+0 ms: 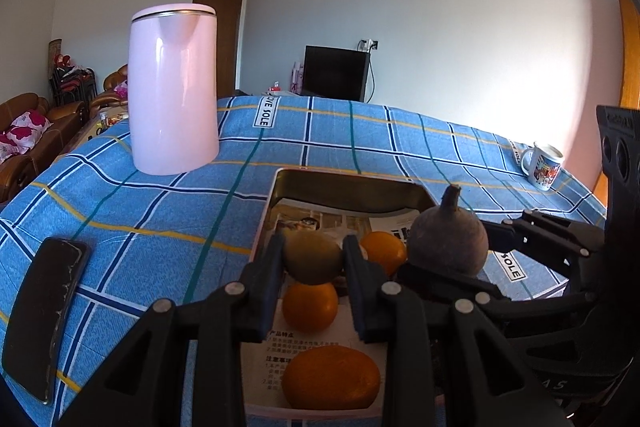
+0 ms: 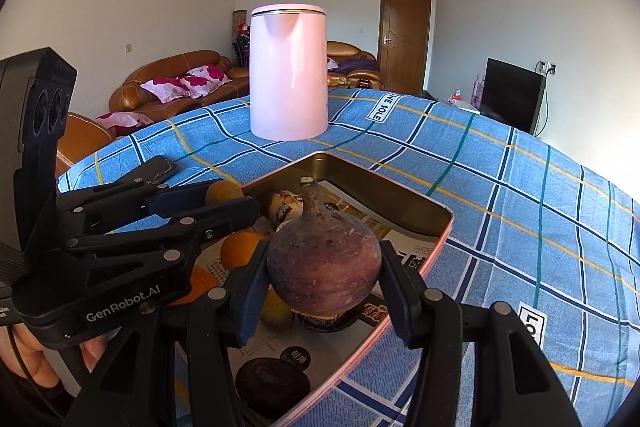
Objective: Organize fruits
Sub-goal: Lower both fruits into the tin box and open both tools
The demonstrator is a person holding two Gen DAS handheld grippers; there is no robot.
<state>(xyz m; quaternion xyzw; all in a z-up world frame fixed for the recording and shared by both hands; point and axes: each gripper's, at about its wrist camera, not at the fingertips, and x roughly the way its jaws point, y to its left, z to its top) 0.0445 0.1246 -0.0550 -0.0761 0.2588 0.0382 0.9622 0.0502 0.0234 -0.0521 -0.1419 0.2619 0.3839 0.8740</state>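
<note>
Two claws, both loaded, both over the tray (image 1: pixel 280 183). Far left on the bench (image 1: pixel 140 211), a phone (image 1: pixel 44 315) lies flat; behind it a pink kettle (image 1: pixel 174 91) stands upright, well apart from the tray. Left claw (image 1: pixel 313 259) is clamped tight on a kiwi (image 1: pixel 313 257), held above the oranges (image 1: pixel 310 307) already lying on the paper lining. Next to it, right claw (image 2: pixel 324 279) is part-closed around a purple round fruit with a stem (image 2: pixel 324 267), pads pressing both sides, hanging over a dark flat fruit (image 2: pixel 272 385) near the tray's right side. Mug (image 1: pixel 544 165) sits at the far right bench edge. Step in hand looks like placing: both fruits hover above the tray. Next move probably calls for lowering each to a free spot on the paper, clear of the oranges, then releasing; the round fruit may roll.
</note>
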